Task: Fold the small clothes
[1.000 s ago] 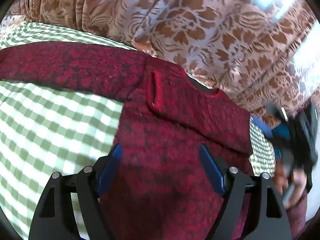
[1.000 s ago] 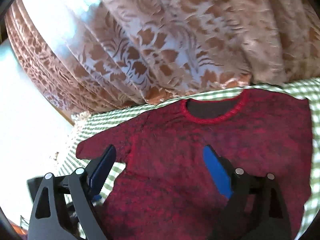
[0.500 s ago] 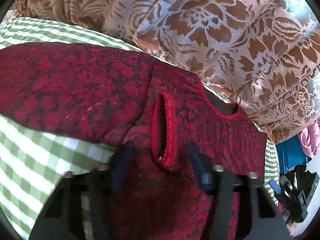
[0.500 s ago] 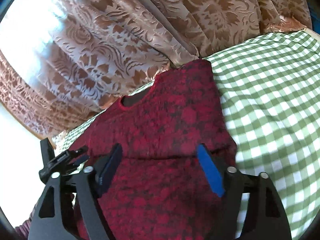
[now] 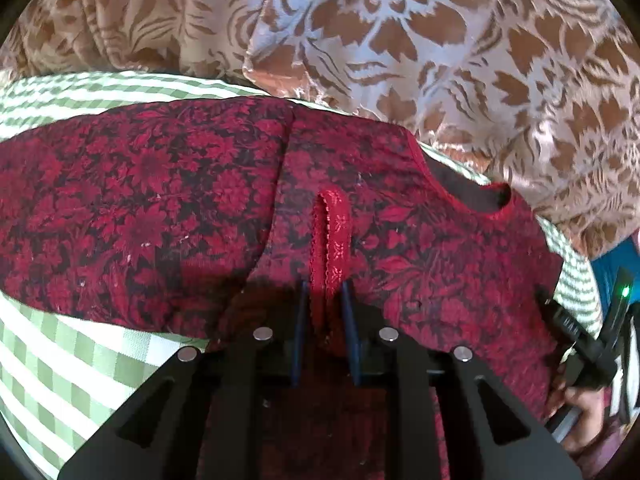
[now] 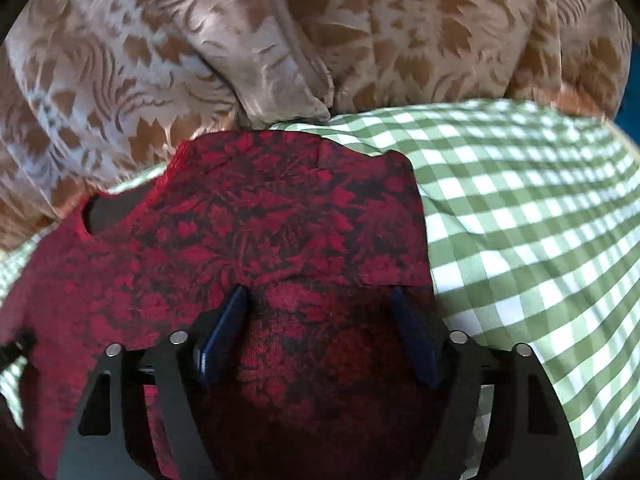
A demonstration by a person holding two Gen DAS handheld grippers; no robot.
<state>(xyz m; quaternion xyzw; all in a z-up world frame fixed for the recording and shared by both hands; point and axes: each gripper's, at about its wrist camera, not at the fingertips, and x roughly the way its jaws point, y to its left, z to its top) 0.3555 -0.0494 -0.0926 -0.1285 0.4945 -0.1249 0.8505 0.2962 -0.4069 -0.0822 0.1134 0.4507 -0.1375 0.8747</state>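
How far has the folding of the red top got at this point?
Done: the red top lies spread on the checked cloth, and its right sleeve appears already turned in.

In hand: the left gripper is closing on the lace loop between its pads; the right gripper stands open over the body.

Left: the outstretched left sleeve and the body folds.
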